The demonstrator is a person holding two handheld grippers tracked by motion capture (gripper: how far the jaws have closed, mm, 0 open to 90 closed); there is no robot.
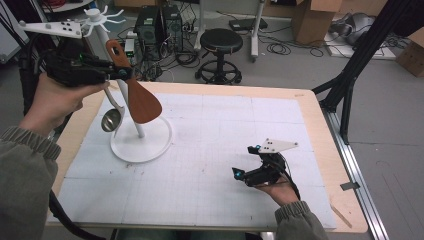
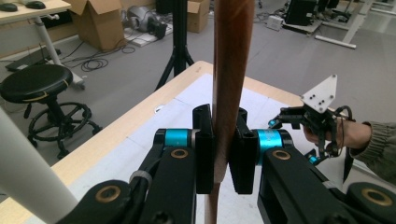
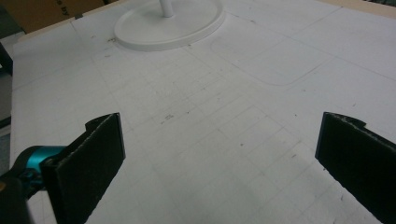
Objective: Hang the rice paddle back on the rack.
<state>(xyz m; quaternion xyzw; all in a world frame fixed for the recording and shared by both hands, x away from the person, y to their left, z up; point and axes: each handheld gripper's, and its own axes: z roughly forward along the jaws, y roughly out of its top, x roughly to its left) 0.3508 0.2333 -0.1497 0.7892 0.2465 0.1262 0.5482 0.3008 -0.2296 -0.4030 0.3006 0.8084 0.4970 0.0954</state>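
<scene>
My left gripper (image 1: 122,74) is raised at the upper left, shut on the handle of a wooden spatula (image 1: 142,102) whose blade hangs down and to the right. In the left gripper view the brown handle (image 2: 231,56) stands upright, pinched between the two black pads (image 2: 204,144). Just behind the spatula is a white hook stand (image 1: 102,20) with a round base (image 1: 141,142). A metal ladle (image 1: 111,120) hangs from it. Low over the white mat at the front right, my right gripper (image 1: 245,161) is open, its jaws wide with bare mat (image 3: 219,140) between them.
A white gridded mat (image 1: 215,150) covers the wooden table (image 1: 320,115). Behind the table stand a black stool (image 1: 220,42), computer towers (image 1: 157,25) and cardboard boxes (image 1: 312,17). A black tripod leg (image 1: 350,85) rises by the right edge. The stand's base (image 3: 168,25) lies ahead of my right gripper.
</scene>
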